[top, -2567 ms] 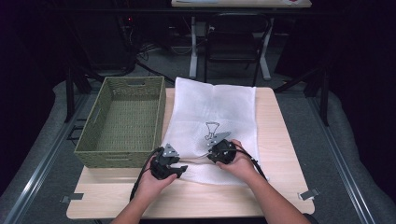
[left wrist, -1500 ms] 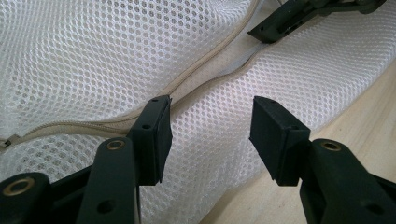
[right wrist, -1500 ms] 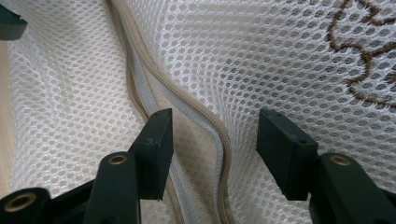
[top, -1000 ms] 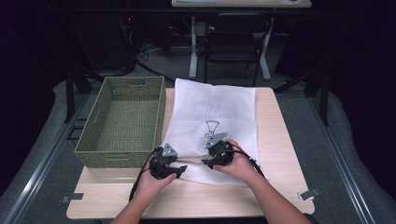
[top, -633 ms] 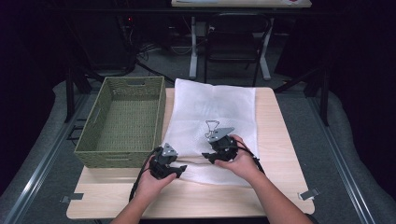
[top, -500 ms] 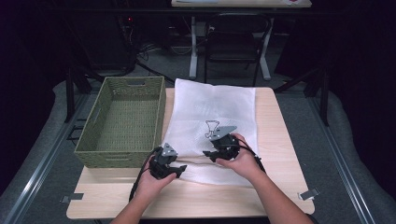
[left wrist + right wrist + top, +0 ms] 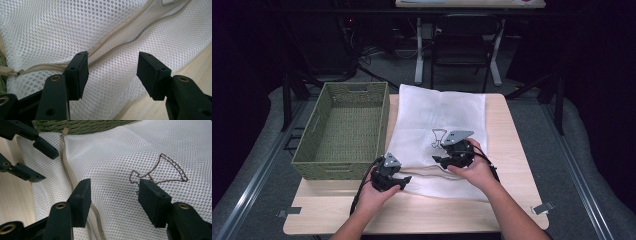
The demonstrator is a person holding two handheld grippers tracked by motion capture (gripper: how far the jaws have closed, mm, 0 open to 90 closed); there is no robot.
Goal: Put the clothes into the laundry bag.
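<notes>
Tabletop (image 7: pixel 512 150): mesh bag (image 7: pixel 442 115) (zipper open) under both grippers.

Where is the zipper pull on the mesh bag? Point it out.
In the left gripper view, the zipper pull lies at the mesh bag's left end, beside the left gripper.

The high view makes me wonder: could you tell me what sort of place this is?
Probably a lab or studio set up for recording: a small wooden table on grey floor padding, dark surroundings, and desk legs with trailing cables and a chair behind.
</notes>
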